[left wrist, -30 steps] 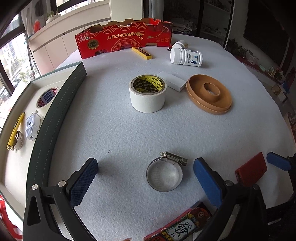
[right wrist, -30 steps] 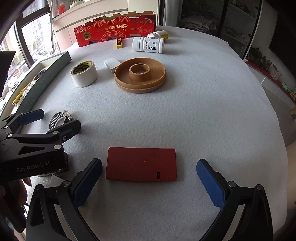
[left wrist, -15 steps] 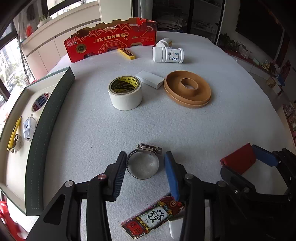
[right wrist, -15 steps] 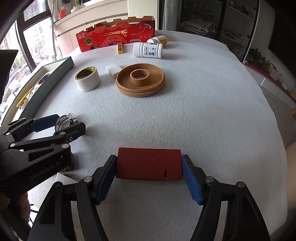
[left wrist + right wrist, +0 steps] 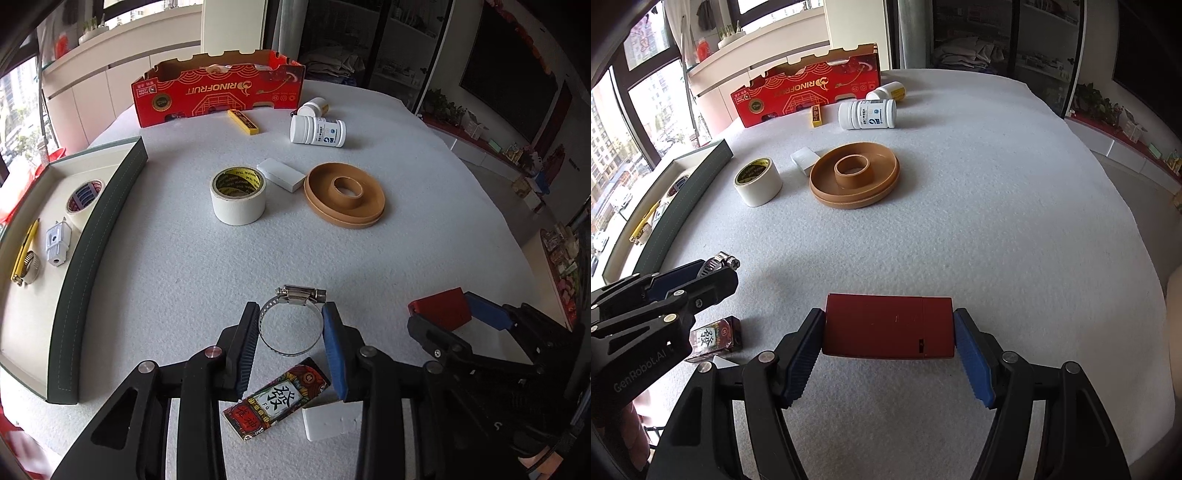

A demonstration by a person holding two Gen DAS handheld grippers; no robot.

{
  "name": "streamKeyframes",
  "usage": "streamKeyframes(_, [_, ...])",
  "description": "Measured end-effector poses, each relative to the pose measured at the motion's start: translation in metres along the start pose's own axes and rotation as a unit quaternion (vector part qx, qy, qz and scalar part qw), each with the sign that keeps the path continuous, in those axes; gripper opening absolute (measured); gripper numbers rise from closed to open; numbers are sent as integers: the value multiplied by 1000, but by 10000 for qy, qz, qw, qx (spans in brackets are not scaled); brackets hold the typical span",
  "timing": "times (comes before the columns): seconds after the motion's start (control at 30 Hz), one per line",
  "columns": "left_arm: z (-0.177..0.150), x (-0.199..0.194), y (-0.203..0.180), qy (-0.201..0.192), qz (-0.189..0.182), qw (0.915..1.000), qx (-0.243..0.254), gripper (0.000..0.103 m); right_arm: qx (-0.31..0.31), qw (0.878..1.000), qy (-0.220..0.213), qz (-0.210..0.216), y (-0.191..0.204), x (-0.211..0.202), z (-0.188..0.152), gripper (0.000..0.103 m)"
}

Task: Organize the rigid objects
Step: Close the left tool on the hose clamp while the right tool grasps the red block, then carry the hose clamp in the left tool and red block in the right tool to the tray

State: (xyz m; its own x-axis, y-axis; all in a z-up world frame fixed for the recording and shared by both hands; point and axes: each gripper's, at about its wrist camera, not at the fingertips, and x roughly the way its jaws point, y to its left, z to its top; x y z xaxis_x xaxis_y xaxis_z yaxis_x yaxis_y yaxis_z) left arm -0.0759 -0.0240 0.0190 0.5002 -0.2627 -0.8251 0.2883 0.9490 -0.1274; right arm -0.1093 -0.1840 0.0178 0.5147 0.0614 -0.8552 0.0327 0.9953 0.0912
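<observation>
Left gripper (image 5: 290, 328) pinches hose clamp (image 5: 291, 322) btwn both pads, above the white felt table (image 5: 424, 240). Right gripper (image 5: 888, 341) squeezes red box (image 5: 889, 326) by its short ends, near table's front edge.

A second ago both my grippers stood wide open. Since then my left gripper (image 5: 290, 325) has closed onto the hose clamp (image 5: 291, 320); both pads now touch its band, screw housing pointing away from me. My right gripper (image 5: 888, 326) has closed on the short ends of the red box (image 5: 888, 326). Both items have risen off the felt: the patterned tile (image 5: 277, 398) and a white block (image 5: 330, 419) at the near edge now show beneath the clamp.
</observation>
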Motion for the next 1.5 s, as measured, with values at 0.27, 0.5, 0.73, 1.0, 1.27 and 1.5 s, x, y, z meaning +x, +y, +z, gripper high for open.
streamKeyframes(0.27, [-4, -10, -2, -117, -82, 9999, -36, 37, 47, 9999, -93, 6, -1, -9, 0, 70])
streamKeyframes(0.5, [-3, -22, 3, -270, -197, 9993, -151, 37, 81, 9998, -189, 31, 0, -21, 7, 70])
streamKeyframes(0.73, [1, -37, 16, -486, -254, 9979, -354, 37, -53, 9996, -284, 44, 11, -32, 20, 70])
streamKeyframes(1.0, [5, -52, 41, -710, -133, 9953, -651, 37, -323, 9986, -375, 209, 37, -41, 37, 70])
streamKeyframes(1.27, [5, -71, 78, -943, 20, 9895, -1100, 37, -678, 9955, -428, 499, 76, -45, 57, 70])
streamKeyframes(1.5, [6, -86, 117, -1149, 264, 9817, -1497, 37, -1078, 9905, -438, 737, 115, -44, 67, 70])
